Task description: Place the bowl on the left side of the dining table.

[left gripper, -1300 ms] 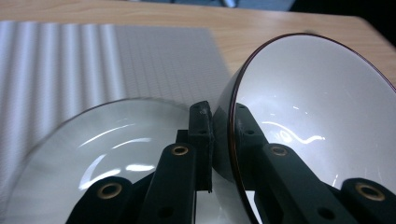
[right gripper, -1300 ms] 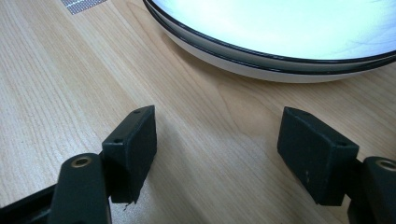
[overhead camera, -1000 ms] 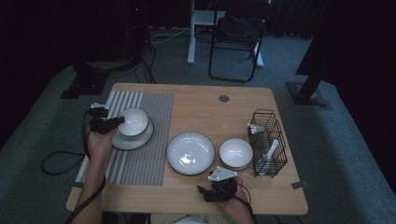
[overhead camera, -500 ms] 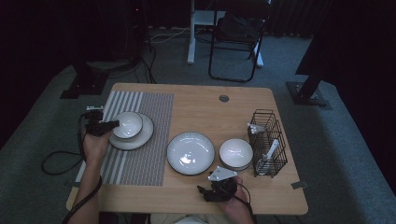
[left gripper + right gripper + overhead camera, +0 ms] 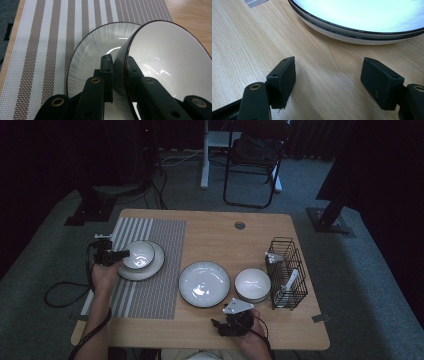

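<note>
A white bowl (image 5: 141, 254) with a dark rim tilts over a white plate (image 5: 159, 259) on the striped mat (image 5: 155, 232) at the table's left. My left gripper (image 5: 122, 254) is shut on the bowl's near rim. In the left gripper view the bowl (image 5: 170, 62) stands on edge, one jaw inside it and one outside, with the plate (image 5: 92, 50) below and my left gripper (image 5: 119, 61) pinching the wall. My right gripper (image 5: 223, 324) rests by the front edge, and the right gripper view shows it (image 5: 329, 72) open with nothing in it, just short of a large white plate (image 5: 362, 15).
The large plate (image 5: 204, 284) lies mid-table, with a smaller white bowl (image 5: 252, 284) to its right. A black wire rack (image 5: 286, 272) holding utensils stands at the right edge. Behind the table are a folding chair (image 5: 252, 165) and stand bases.
My left hand has come down and slightly left with the bowl, bringing it lower onto the plate. The right gripper has not moved.
</note>
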The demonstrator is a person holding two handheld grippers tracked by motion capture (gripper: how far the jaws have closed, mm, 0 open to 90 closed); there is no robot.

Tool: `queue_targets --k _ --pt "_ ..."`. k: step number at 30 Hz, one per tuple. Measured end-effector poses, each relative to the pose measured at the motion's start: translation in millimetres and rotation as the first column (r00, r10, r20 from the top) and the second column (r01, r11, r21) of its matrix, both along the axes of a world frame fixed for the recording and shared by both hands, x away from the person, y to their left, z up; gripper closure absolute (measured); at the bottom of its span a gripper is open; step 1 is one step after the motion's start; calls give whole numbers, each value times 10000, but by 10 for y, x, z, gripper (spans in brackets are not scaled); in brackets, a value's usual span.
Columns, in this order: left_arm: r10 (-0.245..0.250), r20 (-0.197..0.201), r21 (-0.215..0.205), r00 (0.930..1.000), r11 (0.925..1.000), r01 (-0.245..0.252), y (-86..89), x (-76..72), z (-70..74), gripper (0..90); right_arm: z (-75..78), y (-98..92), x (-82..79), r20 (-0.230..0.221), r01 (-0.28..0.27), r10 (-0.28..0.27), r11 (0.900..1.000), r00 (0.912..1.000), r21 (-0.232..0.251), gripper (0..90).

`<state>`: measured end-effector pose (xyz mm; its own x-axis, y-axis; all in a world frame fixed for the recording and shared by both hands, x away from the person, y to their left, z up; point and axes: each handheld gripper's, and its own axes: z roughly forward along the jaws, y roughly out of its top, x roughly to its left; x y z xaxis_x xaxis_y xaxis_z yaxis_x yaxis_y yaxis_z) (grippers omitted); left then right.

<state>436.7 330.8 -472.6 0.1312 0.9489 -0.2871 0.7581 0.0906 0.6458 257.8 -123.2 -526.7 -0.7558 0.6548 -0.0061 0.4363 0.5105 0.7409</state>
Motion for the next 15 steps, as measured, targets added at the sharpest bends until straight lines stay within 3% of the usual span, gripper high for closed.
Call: queue_targets --k 9,13,15 --pt "136 -68 437 9999 9990 -133 -16 57 -26 822 0 1 0 -5 5 -5 10000 10000 0 277" --pt "82 54 83 10000 9999 -83 37 52 -73 820 0 0 0 1 3 -3 10000 10000 -2 277" --pt "83 80 128 9999 9999 -84 43 44 -74 820 0 1 0 -6 6 -6 10000 10000 0 277"
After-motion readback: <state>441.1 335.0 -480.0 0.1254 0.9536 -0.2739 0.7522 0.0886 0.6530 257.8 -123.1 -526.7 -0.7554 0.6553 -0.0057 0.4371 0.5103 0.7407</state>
